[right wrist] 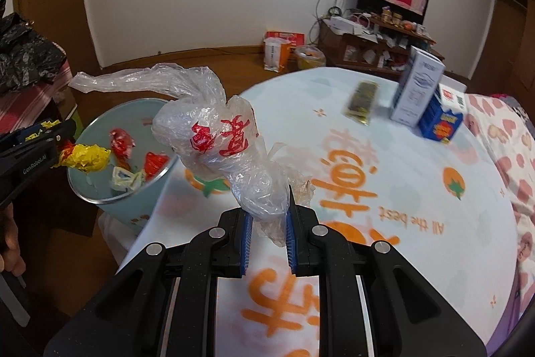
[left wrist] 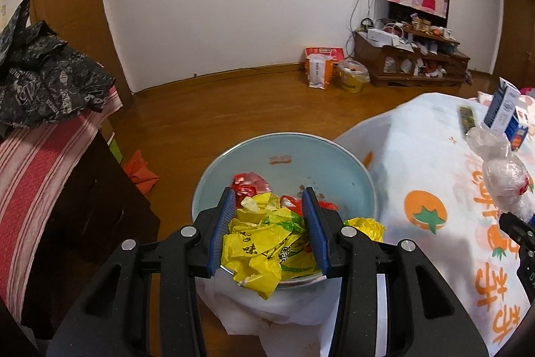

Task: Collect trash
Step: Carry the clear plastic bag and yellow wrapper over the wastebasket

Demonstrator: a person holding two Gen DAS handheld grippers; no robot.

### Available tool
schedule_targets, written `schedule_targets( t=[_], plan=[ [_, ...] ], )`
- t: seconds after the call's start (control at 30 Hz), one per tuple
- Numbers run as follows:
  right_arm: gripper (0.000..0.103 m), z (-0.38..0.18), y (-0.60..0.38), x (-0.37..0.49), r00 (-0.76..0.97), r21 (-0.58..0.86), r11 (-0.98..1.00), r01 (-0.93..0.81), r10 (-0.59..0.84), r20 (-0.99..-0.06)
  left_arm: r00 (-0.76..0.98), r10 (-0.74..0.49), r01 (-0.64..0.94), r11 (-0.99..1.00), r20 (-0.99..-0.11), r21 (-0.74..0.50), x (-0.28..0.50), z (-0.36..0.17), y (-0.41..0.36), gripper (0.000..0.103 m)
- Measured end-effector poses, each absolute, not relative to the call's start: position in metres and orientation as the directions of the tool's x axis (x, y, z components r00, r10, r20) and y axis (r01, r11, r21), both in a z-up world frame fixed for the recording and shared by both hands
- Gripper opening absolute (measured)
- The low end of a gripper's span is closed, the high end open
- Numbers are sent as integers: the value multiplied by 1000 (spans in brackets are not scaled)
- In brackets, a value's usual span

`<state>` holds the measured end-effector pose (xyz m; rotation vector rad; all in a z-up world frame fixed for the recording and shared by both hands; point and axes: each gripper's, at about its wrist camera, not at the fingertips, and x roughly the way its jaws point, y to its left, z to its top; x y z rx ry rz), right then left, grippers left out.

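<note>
- The pale blue trash bin [right wrist: 110,189] stands on the wooden floor, just beside the left edge of the round table [right wrist: 418,189] with its orange-print cloth. Red, yellow and pale wrappers already lie inside it.
- The left gripper [left wrist: 269,225] hangs over the bin's mouth. Between its blue pads [left wrist: 222,230] sits a crumpled yellow plastic wrapper [left wrist: 264,253].
- The fingers are set at a middling width, and the wrapper fills the gap. Whether the pads press it or have just let go, I cannot tell: the left wrist view shows the wrapper spread loosely over the bin rim, while the right wrist view shows a yellow wad [right wrist: 85,158] at the gripper's tip above the bin.
- That wrapper looks feather-light, thin and crackly. It would crush to almost nothing, so a pinch anywhere on the bunched middle should serve; it may cling to the pads when released.
- The right gripper [right wrist: 267,213] is over the table, near its left side, with the fingers drawn narrow around the lower neck of a clear plastic bag [right wrist: 217,136] printed with red characters.
- The bag stands up above the pads, puffed and twisted, a loose tail trailing toward the bin. It seems soft, slippery and nearly weightless, so the gathered neck is the sound place to grip; the smooth film could slide out of a slack hold.
- Further right on the table stand a white and blue carton [right wrist: 418,89], a small blue box [right wrist: 439,124], and a blurred dark packet [right wrist: 362,102].
</note>
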<state>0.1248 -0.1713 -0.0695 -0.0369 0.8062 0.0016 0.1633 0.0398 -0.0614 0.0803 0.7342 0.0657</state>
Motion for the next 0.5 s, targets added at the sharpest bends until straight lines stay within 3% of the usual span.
schedule_targets(
  t=[0.5],
  plan=[
    [18, -56, -130, 157, 702, -14, 995, -95, 57, -710, 737, 130, -91, 992, -663, 92, 175, -61, 63, 42]
  ],
)
